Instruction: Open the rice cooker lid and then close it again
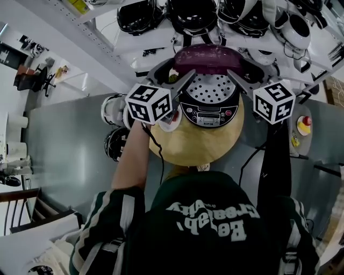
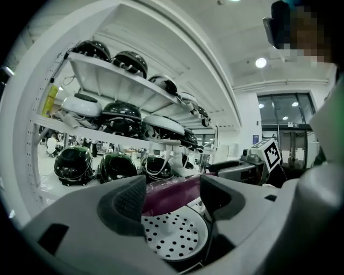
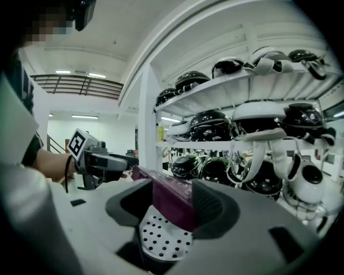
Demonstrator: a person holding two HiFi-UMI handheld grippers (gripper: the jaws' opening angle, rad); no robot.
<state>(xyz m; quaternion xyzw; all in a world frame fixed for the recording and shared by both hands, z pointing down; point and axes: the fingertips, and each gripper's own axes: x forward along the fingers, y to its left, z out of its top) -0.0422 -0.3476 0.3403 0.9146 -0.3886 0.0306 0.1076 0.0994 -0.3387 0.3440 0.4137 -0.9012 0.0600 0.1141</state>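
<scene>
The rice cooker point(image 1: 208, 114) stands on a round wooden board point(image 1: 188, 146) with its purple lid point(image 1: 207, 58) raised and tilted back. The perforated inner plate point(image 1: 210, 88) faces me. My left gripper point(image 1: 180, 81) is at the lid's left end and my right gripper point(image 1: 237, 80) at its right end. In the left gripper view the lid's edge point(image 2: 167, 196) runs across the gap between wide-apart jaws, above the plate point(image 2: 174, 235). In the right gripper view the lid point(image 3: 172, 200) lies between the jaws, close to the right pad point(image 3: 212, 207), with a gap on the left. Both are open.
The board rests on a grey table point(image 1: 70, 145). White shelves full of dark helmets point(image 1: 188, 13) stand right behind the cooker. Two more helmets point(image 1: 114, 110) sit on the table to the left. A small red and yellow object point(image 1: 303, 124) lies at the right.
</scene>
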